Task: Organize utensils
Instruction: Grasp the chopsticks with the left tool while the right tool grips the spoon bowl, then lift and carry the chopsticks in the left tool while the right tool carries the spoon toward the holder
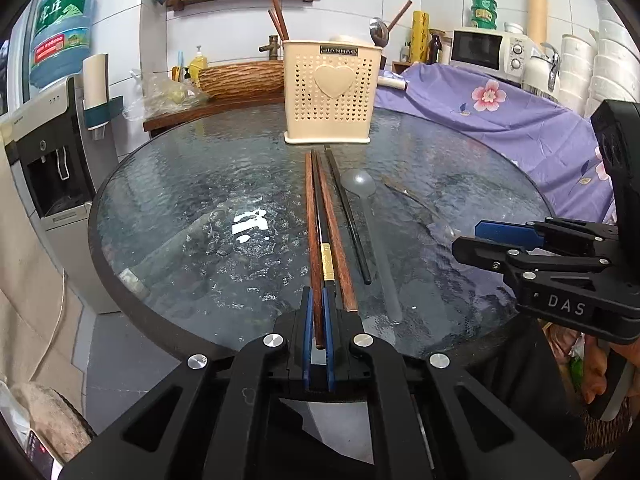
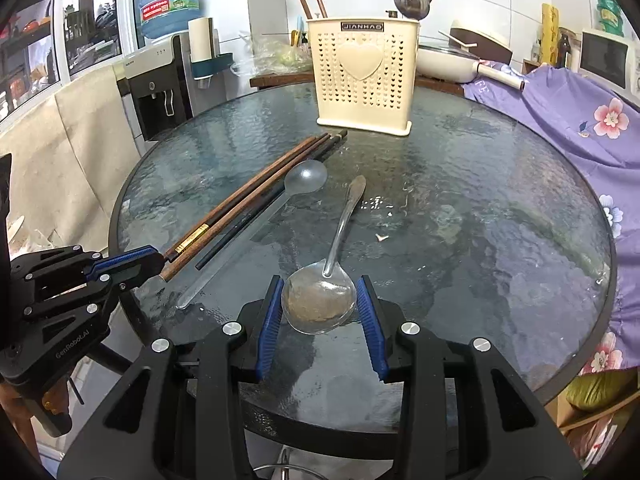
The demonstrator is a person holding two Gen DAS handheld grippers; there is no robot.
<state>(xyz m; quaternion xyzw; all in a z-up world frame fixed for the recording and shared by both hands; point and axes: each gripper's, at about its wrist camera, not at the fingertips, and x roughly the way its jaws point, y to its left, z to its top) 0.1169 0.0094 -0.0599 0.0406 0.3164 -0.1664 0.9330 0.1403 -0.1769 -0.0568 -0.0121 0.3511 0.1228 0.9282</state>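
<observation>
A round glass table (image 2: 460, 208) fills both wrist views, with a cream perforated utensil holder (image 2: 366, 76) standing upright at its far side, already holding a few chopsticks and a ladle. On the glass between the holder and the near edge lie a bundle of chopsticks, a clear plastic spoon (image 2: 280, 204) just beside them, and a metal spoon (image 2: 324, 284) a little apart. The left gripper (image 1: 318, 320) is clamped narrow on the near end of one brown wooden chopstick (image 1: 314, 240); a black chopstick with a gold band (image 1: 326, 256) and another brown one lie touching it, so lifting may drag or scatter the neighbours. Judged from here, a long stick pinched only at its tip could also swing or slip on the way to the holder. The right gripper (image 2: 320, 312) stands partly open with the metal spoon's bowl between its blue pads, seemingly not pressed; closing on that rounded, smooth bowl could squirt it sideways across the slick glass.
</observation>
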